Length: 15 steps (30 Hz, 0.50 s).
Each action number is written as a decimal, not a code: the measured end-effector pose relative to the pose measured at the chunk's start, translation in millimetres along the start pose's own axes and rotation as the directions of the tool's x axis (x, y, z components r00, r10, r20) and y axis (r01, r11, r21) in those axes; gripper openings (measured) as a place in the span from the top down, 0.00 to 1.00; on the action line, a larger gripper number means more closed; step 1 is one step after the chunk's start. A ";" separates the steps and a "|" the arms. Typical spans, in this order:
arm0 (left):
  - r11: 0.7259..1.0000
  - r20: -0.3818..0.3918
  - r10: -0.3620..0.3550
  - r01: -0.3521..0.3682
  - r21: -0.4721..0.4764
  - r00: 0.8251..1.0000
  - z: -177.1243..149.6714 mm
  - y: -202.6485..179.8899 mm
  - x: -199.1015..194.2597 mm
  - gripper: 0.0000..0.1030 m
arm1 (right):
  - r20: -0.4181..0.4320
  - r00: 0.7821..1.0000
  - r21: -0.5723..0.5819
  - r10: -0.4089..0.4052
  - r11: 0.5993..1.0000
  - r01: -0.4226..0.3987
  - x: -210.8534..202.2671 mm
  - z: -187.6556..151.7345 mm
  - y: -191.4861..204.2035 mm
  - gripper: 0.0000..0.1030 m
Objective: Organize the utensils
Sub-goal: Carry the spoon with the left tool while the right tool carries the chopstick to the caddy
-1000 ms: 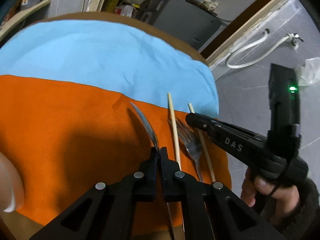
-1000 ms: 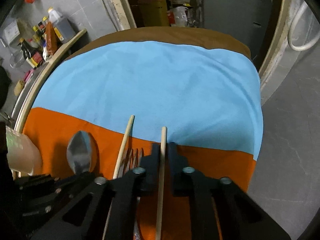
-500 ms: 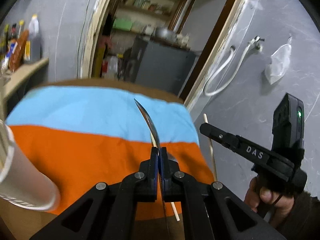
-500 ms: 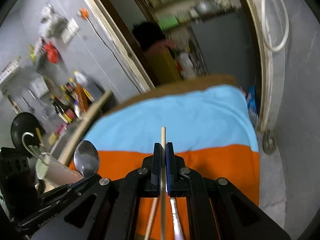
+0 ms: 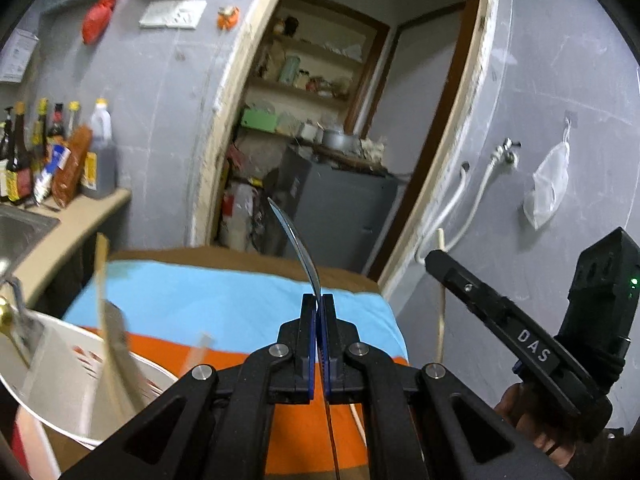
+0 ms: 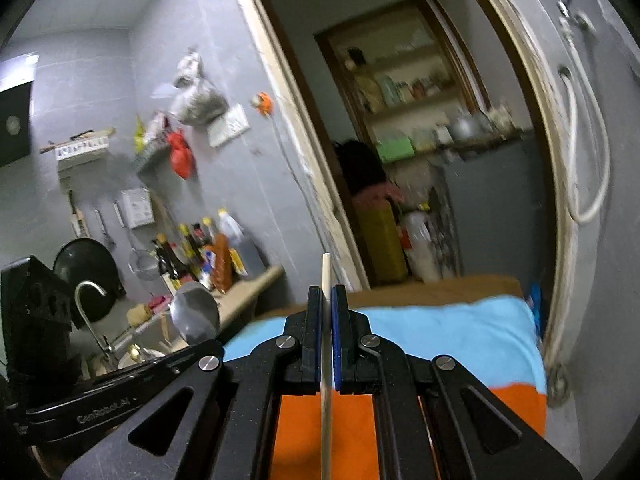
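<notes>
left gripper [image 5: 319, 308] clamps spoon [image 5: 298, 252] handle: stiff, slick metal | right gripper [image 6: 327, 304] pinches chopstick [image 6: 326, 320]: light, stiff, pivots easily; grip mid-shaft

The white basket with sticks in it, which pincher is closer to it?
Left. The white basket sits just beside the left gripper, which is shut on a spoon. The right gripper, shut on a chopstick, is on the far side of the left one.

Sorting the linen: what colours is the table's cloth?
The cloth is light blue and orange, clearest in the right wrist view.
</notes>
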<state>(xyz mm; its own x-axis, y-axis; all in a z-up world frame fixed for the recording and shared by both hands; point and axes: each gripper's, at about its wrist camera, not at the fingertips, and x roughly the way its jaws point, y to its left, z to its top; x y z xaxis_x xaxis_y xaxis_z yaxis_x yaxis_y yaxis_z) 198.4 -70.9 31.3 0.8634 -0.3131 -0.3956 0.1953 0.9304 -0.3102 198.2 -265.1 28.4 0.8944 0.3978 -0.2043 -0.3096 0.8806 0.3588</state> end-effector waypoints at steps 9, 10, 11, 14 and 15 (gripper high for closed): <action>0.997 0.124 0.070 -0.064 -0.048 0.990 38.4 51.5 -51.1 0.97 | 0.153 0.975 0.063 0.159 0.983 -0.170 7.8 41.2 63.0 0.96; 0.995 0.139 0.088 -0.081 -0.053 0.986 41.0 57.9 -55.8 0.97 | 0.166 0.971 0.066 0.171 0.981 -0.184 9.7 41.2 68.2 0.96; 0.992 0.161 0.122 -0.113 -0.062 0.979 44.8 68.0 -62.0 0.97 | 0.179 0.966 0.069 0.184 0.978 -0.199 13.5 41.9 75.5 0.96; 0.979 0.195 0.191 -0.172 -0.106 0.962 49.9 94.1 -72.0 0.97 | 0.203 0.956 0.069 0.211 0.971 -0.229 29.7 36.8 97.4 0.96; 0.975 0.202 0.208 -0.186 -0.122 0.957 50.0 102.0 -74.0 0.97 | 0.208 0.953 0.070 0.218 0.969 -0.237 33.6 34.4 103.0 0.96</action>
<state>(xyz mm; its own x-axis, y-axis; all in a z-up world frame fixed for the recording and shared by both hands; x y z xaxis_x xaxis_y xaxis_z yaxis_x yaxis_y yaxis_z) 177.7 56.7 72.2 0.9610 -0.0676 -0.2682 -0.0269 0.9422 -0.3339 207.5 -169.9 89.9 0.8525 0.5176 0.0733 -0.4894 0.7409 0.4599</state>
